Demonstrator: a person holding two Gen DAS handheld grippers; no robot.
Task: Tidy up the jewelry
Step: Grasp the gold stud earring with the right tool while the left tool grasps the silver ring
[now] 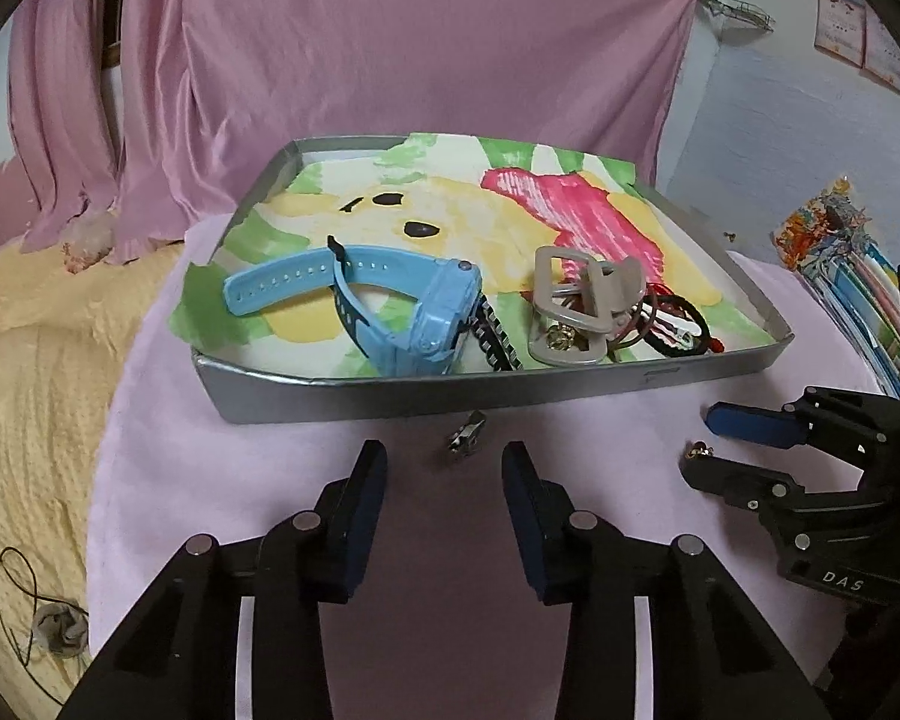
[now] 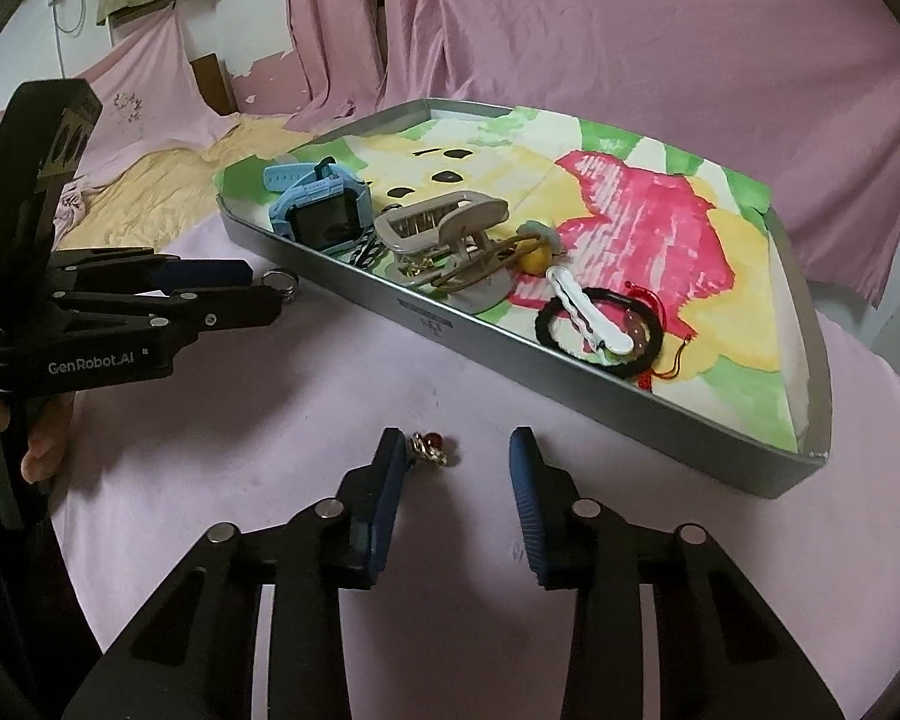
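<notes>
Left gripper [image 1: 444, 474] open, empty; silver ring [image 1: 465, 433] lies on the pink cloth [image 1: 222, 456] just ahead, between the tips, short of the tray [image 1: 390, 387]. Right gripper [image 2: 455, 468] open, empty; red-stone earring [image 2: 431, 449] touches its left pad. Judgement: centre each piece between the pads, lower to the cloth, close slowly; small items may skid.

Small earring [image 2: 431, 449] detail too blurred.
</notes>
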